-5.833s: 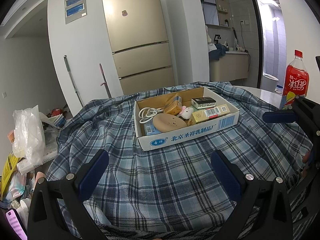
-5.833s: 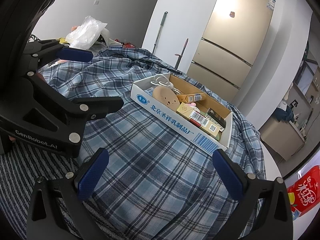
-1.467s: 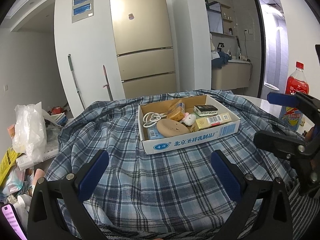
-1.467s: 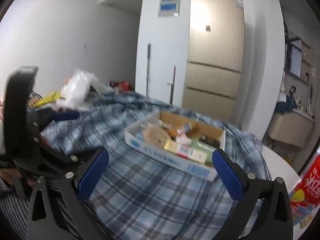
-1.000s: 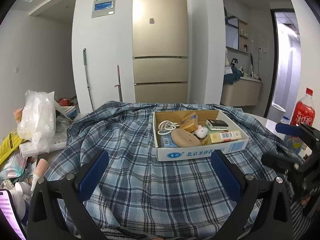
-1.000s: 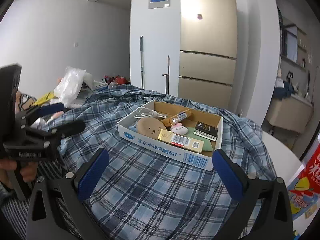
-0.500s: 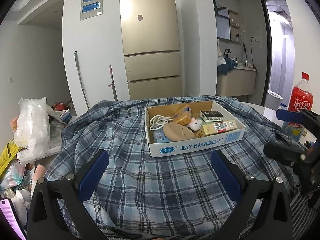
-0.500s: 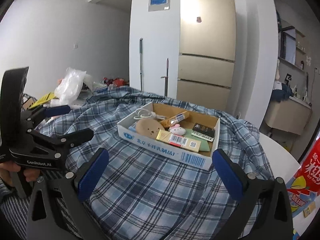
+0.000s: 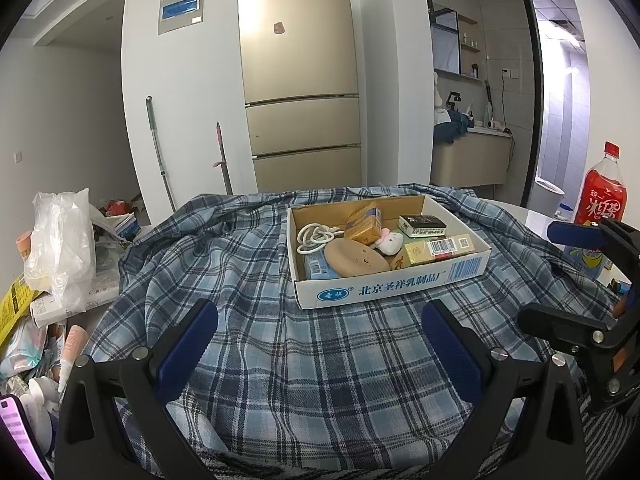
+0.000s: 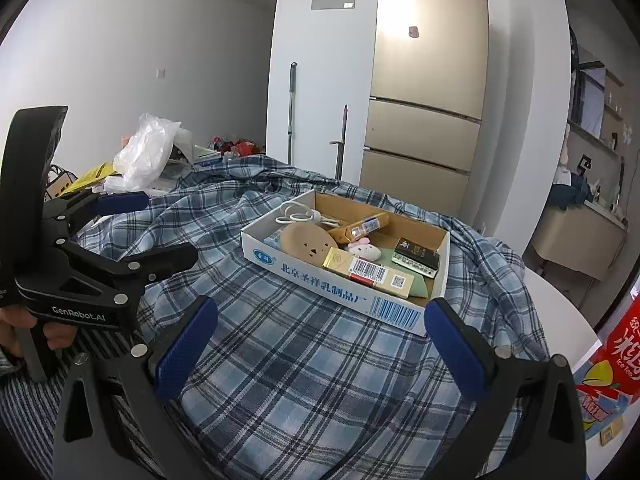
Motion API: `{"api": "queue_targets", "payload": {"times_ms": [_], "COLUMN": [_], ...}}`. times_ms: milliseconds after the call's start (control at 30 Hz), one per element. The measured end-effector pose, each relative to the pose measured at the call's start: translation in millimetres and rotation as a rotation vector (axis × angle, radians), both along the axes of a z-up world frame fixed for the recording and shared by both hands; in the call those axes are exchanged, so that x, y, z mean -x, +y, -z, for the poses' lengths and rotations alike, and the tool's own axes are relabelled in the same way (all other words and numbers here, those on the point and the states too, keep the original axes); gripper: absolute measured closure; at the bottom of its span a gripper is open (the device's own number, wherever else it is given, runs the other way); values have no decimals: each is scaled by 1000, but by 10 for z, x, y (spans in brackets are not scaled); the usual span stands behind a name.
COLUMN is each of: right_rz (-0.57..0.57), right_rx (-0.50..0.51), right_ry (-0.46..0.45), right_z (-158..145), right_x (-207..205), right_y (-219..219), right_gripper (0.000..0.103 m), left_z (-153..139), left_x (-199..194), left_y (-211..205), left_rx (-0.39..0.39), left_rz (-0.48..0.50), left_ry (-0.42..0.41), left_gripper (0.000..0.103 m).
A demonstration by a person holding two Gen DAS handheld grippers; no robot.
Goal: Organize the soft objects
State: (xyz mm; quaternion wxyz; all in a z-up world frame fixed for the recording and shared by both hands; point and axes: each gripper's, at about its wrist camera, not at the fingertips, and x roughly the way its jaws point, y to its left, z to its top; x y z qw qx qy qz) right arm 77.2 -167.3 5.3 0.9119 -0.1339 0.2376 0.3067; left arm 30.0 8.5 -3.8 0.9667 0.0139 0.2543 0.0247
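Note:
A blue plaid cloth (image 9: 240, 264) (image 10: 304, 360) covers a round table. On it stands a shallow cardboard box (image 9: 388, 286) (image 10: 320, 276). Inside lie a tan round soft pad with a face (image 9: 354, 258) (image 10: 310, 242), a small white-and-pink plush (image 9: 388, 242) (image 10: 364, 250), a white cable, small cartons and a black box. My left gripper (image 9: 320, 344) (image 10: 148, 232) is open over the cloth, short of the box. My right gripper (image 10: 320, 344) (image 9: 568, 280) is open too, near the box's right corner. Neither holds anything.
A red drink bottle (image 9: 604, 196) (image 10: 620, 344) stands on the bare table edge at the right. A white plastic bag (image 9: 60, 248) (image 10: 146, 156) and loose clutter sit to the left. A gold fridge (image 9: 300, 80) and two mop handles stand behind.
Both grippers have levelled out to face the box over the past seconds and barely moved in the last half second. Both stayed open; nothing in the box has shifted.

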Motion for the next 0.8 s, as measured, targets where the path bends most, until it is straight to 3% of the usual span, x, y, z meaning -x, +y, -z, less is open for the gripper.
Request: {"api": "queue_targets", "payload": {"times_ms": [800], "right_rz": [2], "right_rx": [24], "right_ry": [40], "right_z": [60], "right_x": [-48], "right_y": [34], "right_gripper": [0], "left_z": [32], "left_x": [-9], "left_y": [-2], "left_rx": [3], "left_rz": [0], "left_ry": [8], "left_gripper": [0]}}
